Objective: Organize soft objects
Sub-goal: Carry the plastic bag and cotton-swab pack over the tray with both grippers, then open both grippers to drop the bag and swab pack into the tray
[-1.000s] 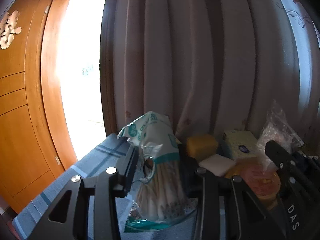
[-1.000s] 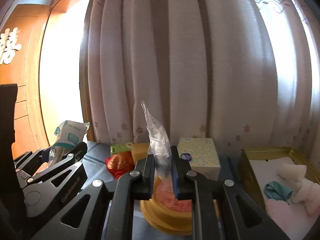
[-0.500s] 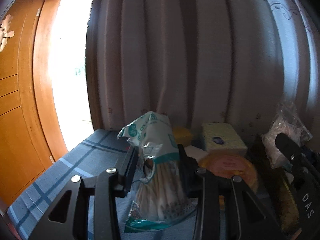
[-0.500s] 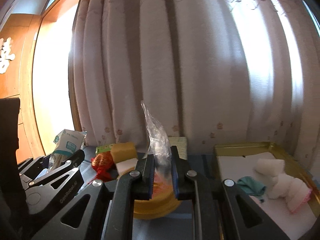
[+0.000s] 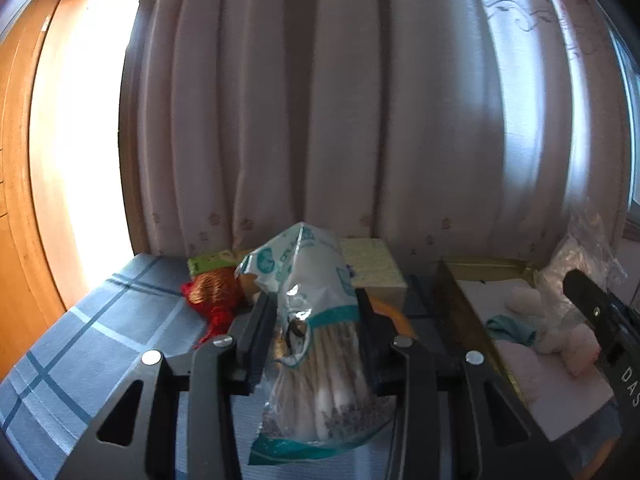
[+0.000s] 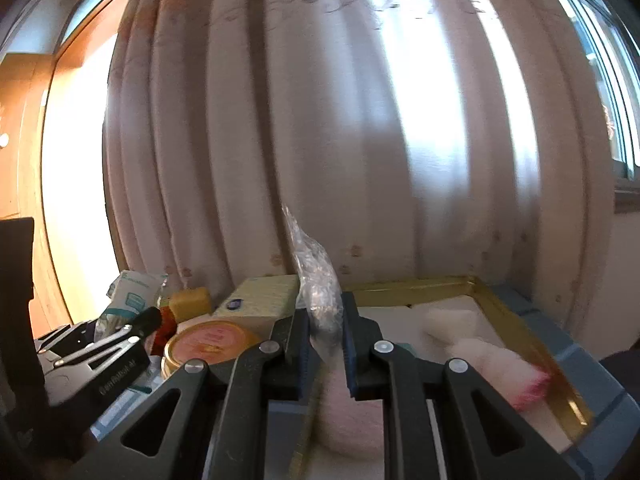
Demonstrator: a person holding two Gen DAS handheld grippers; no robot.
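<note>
My left gripper [image 5: 316, 332] is shut on a white-and-teal bag of cotton swabs [image 5: 316, 344], held above the blue checked tablecloth [image 5: 104, 336]. My right gripper [image 6: 326, 344] is shut on a crinkled clear plastic bag [image 6: 318, 292] with pale pink fluffy contents, over the gold-rimmed tray [image 6: 532, 336]. The tray [image 5: 460, 312] holds white and pink fluffy pieces [image 6: 492, 356] and a teal cloth [image 5: 510, 328]. The right gripper's bag also shows at the right edge of the left wrist view [image 5: 584, 256].
A red and gold mesh ball [image 5: 212, 292], a green packet [image 5: 208, 260], a pale yellow tissue box [image 5: 372, 268], a yellow sponge [image 6: 190, 302] and a round orange-lidded tin [image 6: 204, 340] stand left of the tray. A pleated curtain hangs behind the table.
Both grippers have swung to the right with their bags. The gold tray has come into the left wrist view and lies directly under the right gripper.
</note>
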